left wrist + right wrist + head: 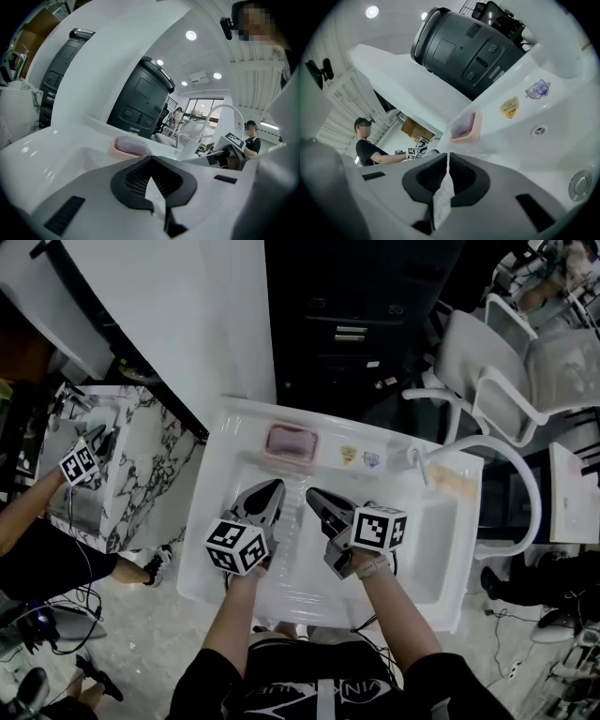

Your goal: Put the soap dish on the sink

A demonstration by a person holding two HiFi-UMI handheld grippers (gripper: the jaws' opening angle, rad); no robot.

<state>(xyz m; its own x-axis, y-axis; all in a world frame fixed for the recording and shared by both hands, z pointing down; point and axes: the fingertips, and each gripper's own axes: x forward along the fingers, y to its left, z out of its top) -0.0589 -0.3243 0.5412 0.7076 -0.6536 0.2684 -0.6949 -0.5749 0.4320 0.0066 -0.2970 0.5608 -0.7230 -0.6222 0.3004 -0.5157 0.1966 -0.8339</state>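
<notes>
A pink soap dish (291, 442) with a purple bar of soap in it sits on the back ledge of the white sink (441, 559). Both grippers hover over the basin, pointing toward the ledge. My left gripper (273, 489) has its jaws together with nothing in them, a short way in front of the dish. My right gripper (314, 495) is beside it, also shut and empty. The left gripper view has the dish (132, 146) just beyond the closed jaws (151, 159). In the right gripper view the dish (466, 127) lies ahead of the closed jaws (447, 155), a little to the right.
A curved white faucet (494, 452) stands at the sink's right end, with two stickers (360, 457) on the ledge. A black machine (356, 324) stands behind the sink, white chairs (511, 371) at back right. At left, another person works at a marble counter (141, 465).
</notes>
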